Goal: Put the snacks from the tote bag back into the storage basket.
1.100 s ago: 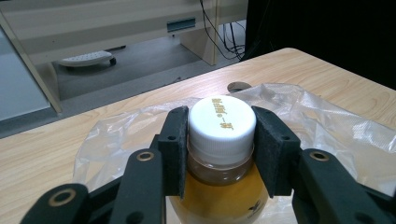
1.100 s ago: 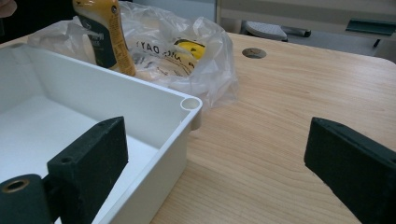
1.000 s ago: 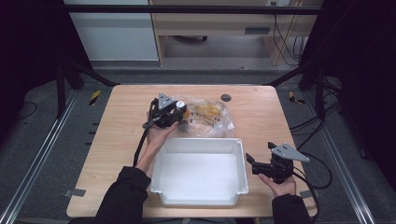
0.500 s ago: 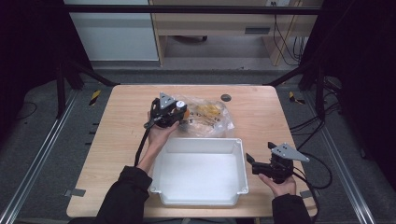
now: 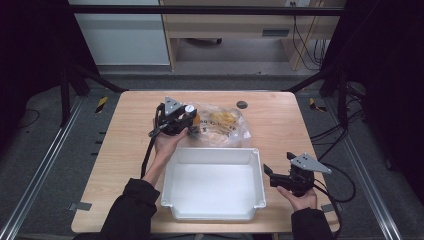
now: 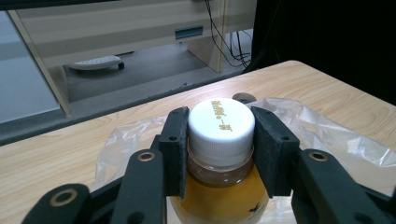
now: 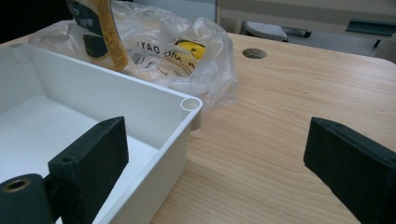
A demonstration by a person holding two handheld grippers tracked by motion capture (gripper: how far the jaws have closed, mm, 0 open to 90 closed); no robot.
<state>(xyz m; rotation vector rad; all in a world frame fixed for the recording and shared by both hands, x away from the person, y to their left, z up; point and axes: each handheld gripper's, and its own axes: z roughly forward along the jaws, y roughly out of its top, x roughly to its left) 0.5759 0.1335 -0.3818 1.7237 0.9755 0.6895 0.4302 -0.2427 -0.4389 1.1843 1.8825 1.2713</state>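
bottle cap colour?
White, with small gold lettering on top; the bottle cap shows best in the left gripper view, between the fingers.

My wooden table (image 5: pixel 125 150): white tray (image 5: pixel 212 210) at near edge, centre; clear plastic bag (image 5: pixel 225 127) just behind it; dark round hole (image 5: pixel 242 104) near far edge.

Left gripper (image 5: pixel 187 120) sits beyond the white bin (image 5: pixel 212 212), jaws clamped on a bottle's white cap (image 6: pixel 221 122); right gripper (image 5: pixel 270 172) waits beside the bin's right wall, jaws spread wide.
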